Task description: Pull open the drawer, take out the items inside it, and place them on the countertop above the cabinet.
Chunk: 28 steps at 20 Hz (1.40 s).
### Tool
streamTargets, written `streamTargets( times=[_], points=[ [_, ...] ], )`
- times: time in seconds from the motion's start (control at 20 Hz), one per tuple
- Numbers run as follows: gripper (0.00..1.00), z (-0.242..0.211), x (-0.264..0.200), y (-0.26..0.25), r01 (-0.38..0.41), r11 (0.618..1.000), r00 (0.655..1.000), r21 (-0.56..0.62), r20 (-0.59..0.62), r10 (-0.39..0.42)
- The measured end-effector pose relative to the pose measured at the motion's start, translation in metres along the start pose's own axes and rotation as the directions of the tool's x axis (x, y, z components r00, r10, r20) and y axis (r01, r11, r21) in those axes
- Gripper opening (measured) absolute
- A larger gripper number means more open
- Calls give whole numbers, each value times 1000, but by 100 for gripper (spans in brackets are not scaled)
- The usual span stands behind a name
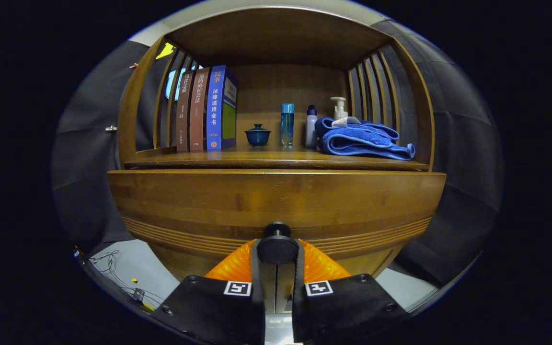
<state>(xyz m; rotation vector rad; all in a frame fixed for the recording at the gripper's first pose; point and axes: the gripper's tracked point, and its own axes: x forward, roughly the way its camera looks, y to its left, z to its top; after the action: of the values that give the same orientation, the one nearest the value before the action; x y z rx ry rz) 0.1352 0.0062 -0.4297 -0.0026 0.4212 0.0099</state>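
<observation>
Wooden drawer [276, 199] faced you; your gripper [277, 256] pinched its knob [277, 247] from both sides, with a towel [362, 139] on the countertop [266, 158] far right.

The gripper [276, 251] points level and forward, its jaws nearly closed together.

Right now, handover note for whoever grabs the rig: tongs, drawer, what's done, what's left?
Tongs: shut on the drawer's black knob, one finger pressing each side.
Drawer: front stands out slightly from the cabinet body; inside hidden, items cannot be seen.
Countertop above: holds books, a small lidded cup, a blue bottle, a white bottle, a pump bottle and a blue towel; bare wood lies in front of the cup.
Done: knob gripped.
Left: pull the drawer fully open, lift the items out, set them on the countertop.
</observation>
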Motion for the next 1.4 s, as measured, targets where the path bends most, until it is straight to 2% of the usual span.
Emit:
streamTargets(
  times=[0.15, 0.7, 1.05, 1.2, 1.3, 1.4],
  points=[
    [26, -5, -26, -2, -6, 999, 1000, 34, -7, 6],
    [26, -20, -99, -11, -45, 999, 999, 25, -14, 45],
    [27, -28, -108, -11, -47, 998, 999, 31, -20, 47],
    [47, -27, -114, -9, -67, 997, 998, 34, -1, 68],
    [72, -27, -112, -5, -96, 995, 995, 17, 3, 96],
    [98, -23, -117, -10, -85, 996, 996, -6, 20, 85]
  ],
)
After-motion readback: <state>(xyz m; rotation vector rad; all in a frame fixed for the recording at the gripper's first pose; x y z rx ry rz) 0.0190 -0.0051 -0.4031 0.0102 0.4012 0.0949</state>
